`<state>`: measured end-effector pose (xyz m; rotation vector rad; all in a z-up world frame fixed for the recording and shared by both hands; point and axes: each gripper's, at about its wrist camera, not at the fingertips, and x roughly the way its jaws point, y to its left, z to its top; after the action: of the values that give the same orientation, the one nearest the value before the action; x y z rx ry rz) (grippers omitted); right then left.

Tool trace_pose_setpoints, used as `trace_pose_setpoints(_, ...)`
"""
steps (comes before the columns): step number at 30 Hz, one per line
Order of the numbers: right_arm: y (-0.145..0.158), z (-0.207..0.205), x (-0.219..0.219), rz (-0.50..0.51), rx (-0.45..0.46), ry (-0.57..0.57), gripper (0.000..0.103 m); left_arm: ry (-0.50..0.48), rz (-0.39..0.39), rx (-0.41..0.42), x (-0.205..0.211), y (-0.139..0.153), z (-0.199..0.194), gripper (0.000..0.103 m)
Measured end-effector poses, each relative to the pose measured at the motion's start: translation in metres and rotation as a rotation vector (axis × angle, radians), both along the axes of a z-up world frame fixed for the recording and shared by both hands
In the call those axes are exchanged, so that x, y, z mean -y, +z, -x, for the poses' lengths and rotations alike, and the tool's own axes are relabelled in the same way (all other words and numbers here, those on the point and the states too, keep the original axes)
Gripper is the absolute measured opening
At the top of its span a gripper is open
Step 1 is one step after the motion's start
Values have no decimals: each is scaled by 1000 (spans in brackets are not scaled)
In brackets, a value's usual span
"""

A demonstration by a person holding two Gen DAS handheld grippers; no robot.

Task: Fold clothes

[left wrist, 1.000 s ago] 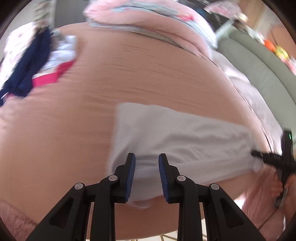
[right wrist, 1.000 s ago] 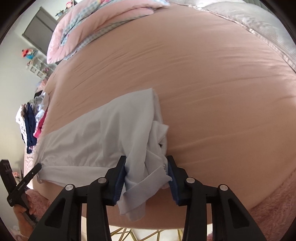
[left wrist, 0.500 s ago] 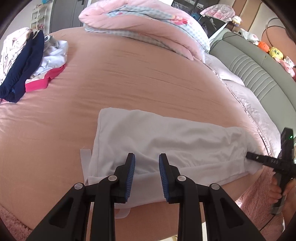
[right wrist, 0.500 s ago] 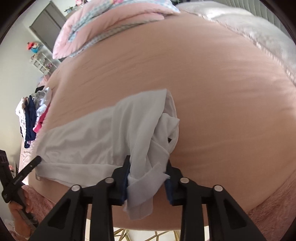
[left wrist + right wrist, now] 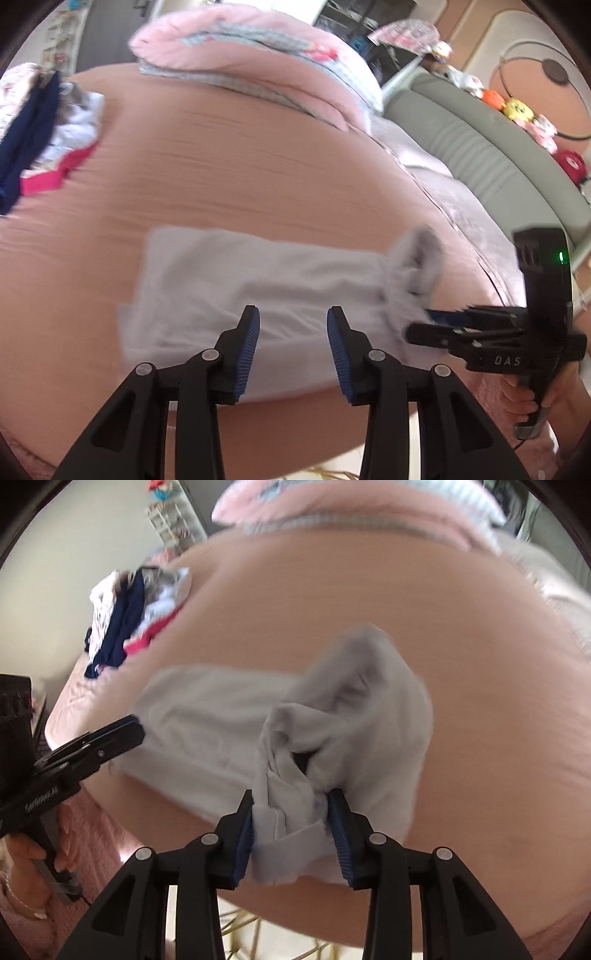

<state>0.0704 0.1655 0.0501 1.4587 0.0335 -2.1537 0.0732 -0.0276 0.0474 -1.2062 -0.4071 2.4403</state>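
A pale grey-white garment point(image 5: 236, 288) lies on the pink bed, folded lengthwise into a long strip. My left gripper point(image 5: 293, 350) is open and empty just above its near edge. My right gripper point(image 5: 291, 830) is shut on the bunched right end of the garment point(image 5: 295, 812) and lifts it up and over toward the left. The right gripper also shows in the left wrist view point(image 5: 436, 328), at the garment's right end. The left gripper shows in the right wrist view point(image 5: 122, 734), by the garment's left end.
A pile of unfolded clothes point(image 5: 40, 136), navy, white and pink, lies at the bed's far left. A folded pink quilt point(image 5: 258, 70) lies at the far side. A grey-green headboard point(image 5: 491, 162) with plush toys runs along the right. The bed's near edge point(image 5: 258, 435) is just below the grippers.
My left gripper has opened wider. My right gripper has lifted the garment's right end and carried it leftward, closer to the left gripper; both views are motion-blurred.
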Motion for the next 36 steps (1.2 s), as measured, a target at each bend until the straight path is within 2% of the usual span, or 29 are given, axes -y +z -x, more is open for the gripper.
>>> trace_pose_setpoints(5, 46, -3, -34, 280, -40, -25, 39, -80, -174, 69, -24, -7, 6, 39)
trace_pose_setpoints(7, 63, -4, -56, 327, -113, -80, 48, -94, -204, 78, -34, -8, 10, 48)
trace_pose_setpoints(8, 68, -4, -67, 312, -157, -127, 48, -95, -198, 76, -39, -7, 12, 50)
trace_pose_setpoints(11, 50, 10, -89, 118, -180, -270, 48, -86, -173, 85, -51, -8, 19, 55)
trace_pose_setpoints(13, 25, 23, -94, 32, -136, -291, 48, -104, -180, 103, -61, -8, 27, 55)
trace_pose_setpoints(16, 4, 34, -91, 13, -86, -276, 48, -148, -236, 97, -74, -5, 33, 56)
trace_pose_setpoints(17, 0, 38, -88, 21, -75, -264, 48, -158, -243, 92, -78, -4, 34, 58)
trace_pose_setpoints(18, -5, 43, -82, 37, -55, -239, 48, -154, -220, 88, -83, -5, 35, 61)
trace_pose_setpoints(19, -10, 49, -75, 55, -33, -211, 48, -134, -161, 87, -88, -8, 38, 60)
trace_pose_setpoints(20, -17, 55, -66, 58, 12, -185, 44, -106, -103, 87, -91, -12, 39, 58)
trace_pose_setpoints(21, -26, 60, -57, 59, 62, -159, 44, -84, -100, 102, -87, -18, 40, 52)
trace_pose_setpoints(22, -25, 61, -58, 65, 61, -158, 44, -64, -123, 125, -81, -23, 41, 26)
trace_pose_setpoints(24, -19, 60, -62, 81, 38, -166, 44, -25, -168, 171, -70, -33, 42, 24)
trace_pose_setpoints(28, -7, 58, -71, 111, -7, -183, 44, -1, -135, 129, -59, -26, 37, 24)
trace_pose_setpoints(30, -3, 59, -77, 118, -35, -216, 44, 12, -142, 125, -55, -23, 35, 24)
trace_pose_setpoints(32, -6, 60, -82, 110, -50, -262, 44, 20, -166, 128, -51, -20, 32, 28)
trace_pose_setpoints(34, -15, 59, -85, 100, -33, -275, 44, -1, -191, 131, -52, -19, 32, 58)
trace_pose_setpoints(36, -24, 57, -89, 90, -17, -289, 44, 0, -181, 117, -56, -19, 34, 62)
